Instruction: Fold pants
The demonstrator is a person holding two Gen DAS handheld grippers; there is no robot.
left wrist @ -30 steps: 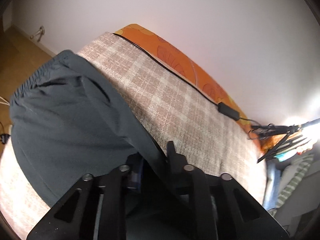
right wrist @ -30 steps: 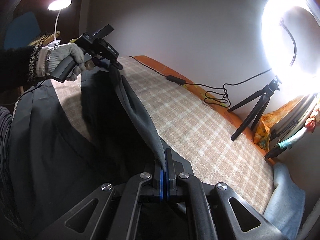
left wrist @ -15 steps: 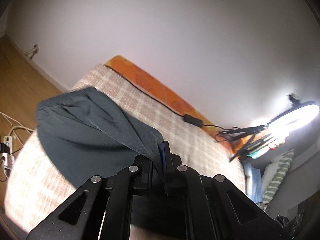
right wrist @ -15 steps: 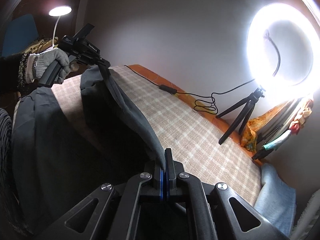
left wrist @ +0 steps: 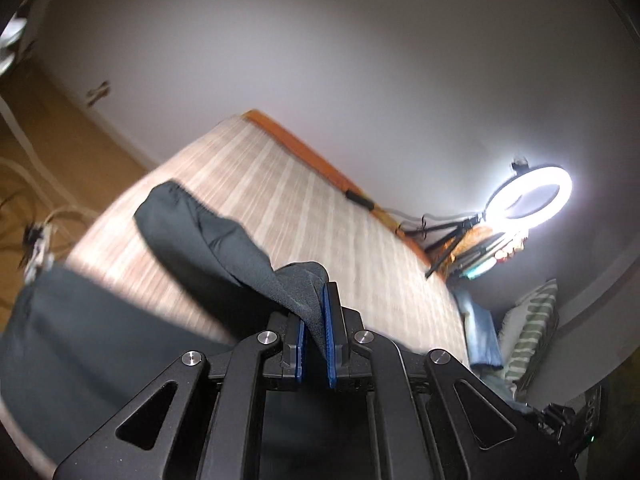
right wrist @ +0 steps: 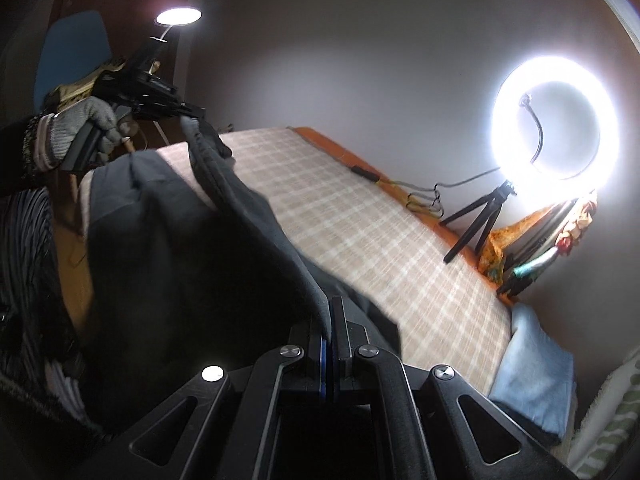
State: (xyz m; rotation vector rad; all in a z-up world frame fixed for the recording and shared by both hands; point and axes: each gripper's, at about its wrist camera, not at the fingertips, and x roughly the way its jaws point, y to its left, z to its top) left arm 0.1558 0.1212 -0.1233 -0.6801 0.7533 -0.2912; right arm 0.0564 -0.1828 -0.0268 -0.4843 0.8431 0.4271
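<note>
The dark grey pants (left wrist: 208, 240) hang lifted above the plaid-covered bed (left wrist: 304, 216). My left gripper (left wrist: 316, 312) is shut on a bunched edge of the pants, held high; it also shows in the right wrist view (right wrist: 192, 114), held by a gloved hand. My right gripper (right wrist: 329, 316) is shut on another edge of the pants (right wrist: 200, 264), with the fabric stretched taut between the two grippers. The lower part of the pants drapes down over the near side of the bed.
A lit ring light (right wrist: 554, 120) on a small tripod (right wrist: 480, 216) stands at the bed's far right, with a cable (right wrist: 424, 196) along the orange bed edge. A blue cloth (right wrist: 536, 384) and a striped pillow (left wrist: 532, 332) lie at the right. A desk lamp (right wrist: 178, 16) shines at left.
Both grippers have lifted higher with the pants in them. The left gripper has risen well above the bed, drawing the fabric up off the cover.
</note>
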